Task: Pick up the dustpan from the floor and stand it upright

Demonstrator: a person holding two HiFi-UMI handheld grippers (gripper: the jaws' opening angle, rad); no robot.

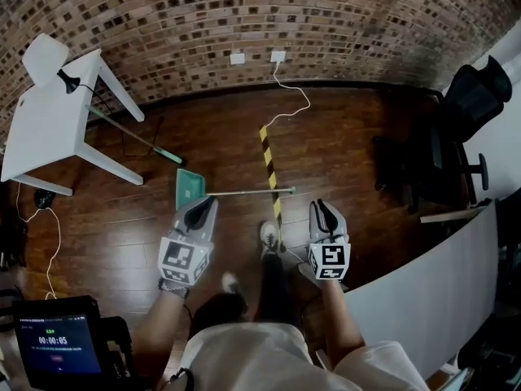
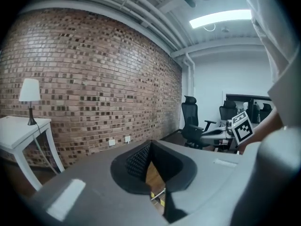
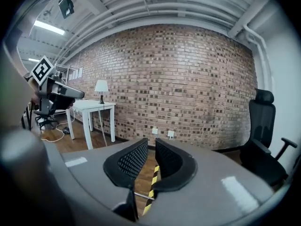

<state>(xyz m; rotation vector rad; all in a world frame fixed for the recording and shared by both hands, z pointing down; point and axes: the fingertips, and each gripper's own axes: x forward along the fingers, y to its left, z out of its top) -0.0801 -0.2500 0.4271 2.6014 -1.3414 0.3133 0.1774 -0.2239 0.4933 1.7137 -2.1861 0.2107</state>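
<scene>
The green dustpan lies flat on the wooden floor, its long metal handle running to the right. My left gripper hangs just in front of the pan, its jaws meeting at the tips, nothing in them. My right gripper hovers near the handle's right end, apart from it, jaws a narrow slit apart and empty. In the left gripper view, the gripper shows a bit of the handle low through the gap. The right gripper looks over the handle too.
Yellow-black tape crosses the floor under the handle. A white table with a lamp stands at the left, a green-handled broom beside it. Black office chairs and a white panel lie at the right. My shoe is between the grippers.
</scene>
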